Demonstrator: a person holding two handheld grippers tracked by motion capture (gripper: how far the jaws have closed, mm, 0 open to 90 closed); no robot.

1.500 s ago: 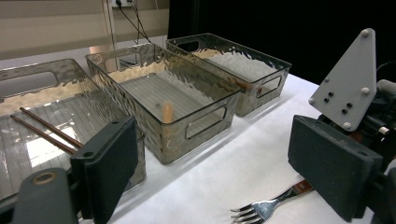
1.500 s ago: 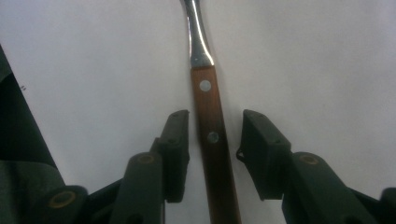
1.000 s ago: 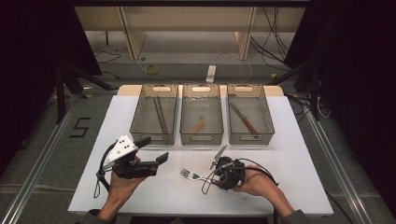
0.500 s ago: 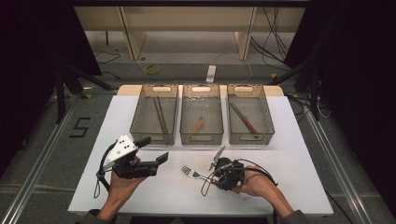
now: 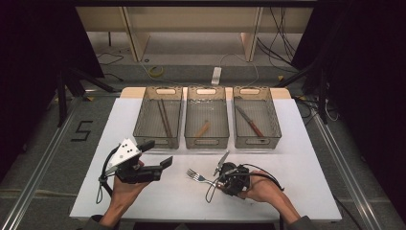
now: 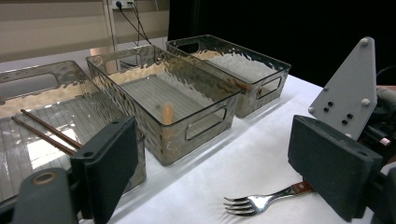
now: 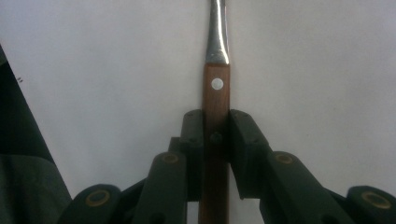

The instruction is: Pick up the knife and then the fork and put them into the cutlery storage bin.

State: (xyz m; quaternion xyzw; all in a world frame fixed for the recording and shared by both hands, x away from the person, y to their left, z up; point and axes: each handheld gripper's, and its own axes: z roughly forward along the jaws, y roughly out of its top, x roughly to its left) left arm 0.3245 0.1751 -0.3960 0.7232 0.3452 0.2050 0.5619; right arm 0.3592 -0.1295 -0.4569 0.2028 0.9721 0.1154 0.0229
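Observation:
A fork point(image 5: 197, 177) with a wooden handle lies on the white table point(image 5: 297, 158), tines pointing left. My right gripper point(image 5: 219, 182) is low over the table at its handle end. In the right gripper view the handle point(image 7: 216, 93) runs straight up between the pads, and my right gripper point(image 7: 216, 126) has just been closing and now presses on it from both sides. My left gripper point(image 5: 157, 153) is held above the table to the left, open, with nothing between its jaws. From the left gripper point(image 6: 219, 168) view the fork point(image 6: 261, 201) lies ahead on the table.
Three clear bins stand in a row at the back. The left bin point(image 5: 143, 122) holds two chopsticks point(image 5: 163, 117), the middle bin point(image 5: 207, 142) a short wooden-handled piece point(image 5: 203, 130), the right bin point(image 5: 274, 122) a knife point(image 5: 250, 120). White table surface lies bare in front of them.

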